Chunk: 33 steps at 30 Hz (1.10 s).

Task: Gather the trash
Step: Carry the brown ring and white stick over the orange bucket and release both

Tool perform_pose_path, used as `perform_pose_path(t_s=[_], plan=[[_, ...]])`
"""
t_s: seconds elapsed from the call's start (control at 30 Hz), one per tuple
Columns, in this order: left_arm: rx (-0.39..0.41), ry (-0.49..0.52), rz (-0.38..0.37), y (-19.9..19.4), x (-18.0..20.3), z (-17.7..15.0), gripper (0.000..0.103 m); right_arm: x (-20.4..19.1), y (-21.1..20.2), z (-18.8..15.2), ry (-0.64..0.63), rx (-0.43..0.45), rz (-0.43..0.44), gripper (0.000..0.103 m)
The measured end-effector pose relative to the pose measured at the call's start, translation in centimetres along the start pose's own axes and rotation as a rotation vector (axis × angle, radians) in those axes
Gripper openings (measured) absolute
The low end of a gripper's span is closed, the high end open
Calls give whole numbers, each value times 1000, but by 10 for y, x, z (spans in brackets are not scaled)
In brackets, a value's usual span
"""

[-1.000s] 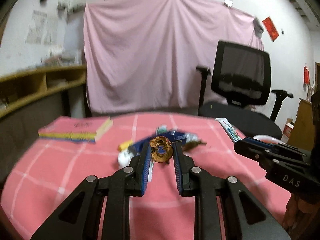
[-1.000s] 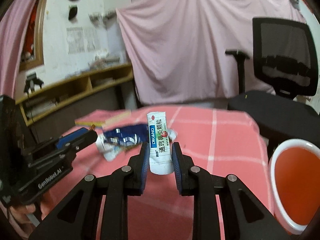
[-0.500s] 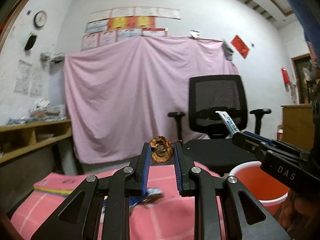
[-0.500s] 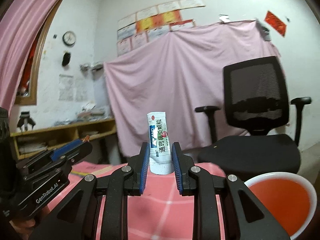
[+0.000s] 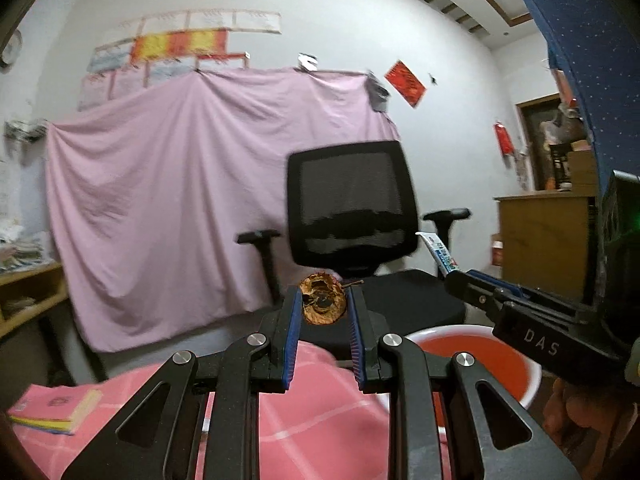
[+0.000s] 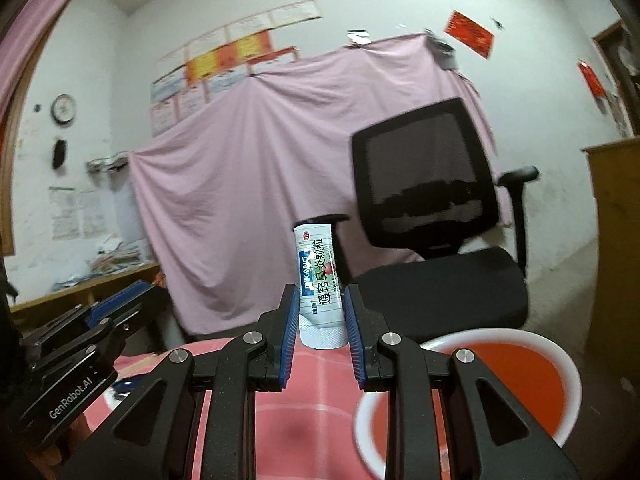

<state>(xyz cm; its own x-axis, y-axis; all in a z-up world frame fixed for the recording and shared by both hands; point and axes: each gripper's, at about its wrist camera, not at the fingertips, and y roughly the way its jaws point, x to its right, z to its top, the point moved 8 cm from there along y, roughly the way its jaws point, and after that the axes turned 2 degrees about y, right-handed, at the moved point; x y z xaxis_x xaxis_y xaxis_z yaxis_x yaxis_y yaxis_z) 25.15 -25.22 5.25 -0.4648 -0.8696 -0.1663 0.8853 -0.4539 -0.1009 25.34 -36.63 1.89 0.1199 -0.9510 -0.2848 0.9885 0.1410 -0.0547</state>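
My left gripper [image 5: 323, 304] is shut on a brown, dried fruit scrap [image 5: 322, 298] and holds it up in the air above the pink checked tablecloth [image 5: 312, 412]. My right gripper [image 6: 320, 300] is shut on a white and blue sachet [image 6: 320, 276] with green print, held upright. The right gripper also shows at the right of the left wrist view [image 5: 460, 280], and the left gripper at the left of the right wrist view [image 6: 140, 300]. An orange bin with a white rim [image 6: 516, 384] stands beyond the table's right edge, below and right of both grippers [image 5: 480, 356].
A black office chair [image 5: 352, 216] stands behind the bin. A pink book [image 5: 56, 404] lies at the table's left. A blue wrapper [image 6: 124, 384] lies on the cloth at left. A wooden shelf [image 6: 80, 296] runs along the left wall.
Both grippers have risen from the table and swung right with their loads. The bin has come closer in both views and the trash pile has dropped out of sight.
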Motion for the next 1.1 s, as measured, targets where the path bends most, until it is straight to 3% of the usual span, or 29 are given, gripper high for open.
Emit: perform_pose_path(t_s=[0.17,0.33,0.67,0.83,0.9,0.97,1.1], plan=[[-43,-35,-107,30,30,5,19,28,-2,-1,-2,-20,-73,22],[-73,-35,-163,46,51,5,19,54,-5,-2,32,-35,-117,22],[-224,-154,-312,87,72,-6,19,79,2,-13,107,-94,-159,22],[-288,-188,-334,98,72,-13,22,88,6,-17,126,-117,-185,22],[-307,-221,-340,101,70,-16,38,90,7,-18,132,-126,-194,25],[-307,-243,-337,101,66,-18,39,92,8,-20,139,-132,-197,31],[-325,-267,-317,100,61,-22,39,92,8,-20,140,-132,-198,32]])
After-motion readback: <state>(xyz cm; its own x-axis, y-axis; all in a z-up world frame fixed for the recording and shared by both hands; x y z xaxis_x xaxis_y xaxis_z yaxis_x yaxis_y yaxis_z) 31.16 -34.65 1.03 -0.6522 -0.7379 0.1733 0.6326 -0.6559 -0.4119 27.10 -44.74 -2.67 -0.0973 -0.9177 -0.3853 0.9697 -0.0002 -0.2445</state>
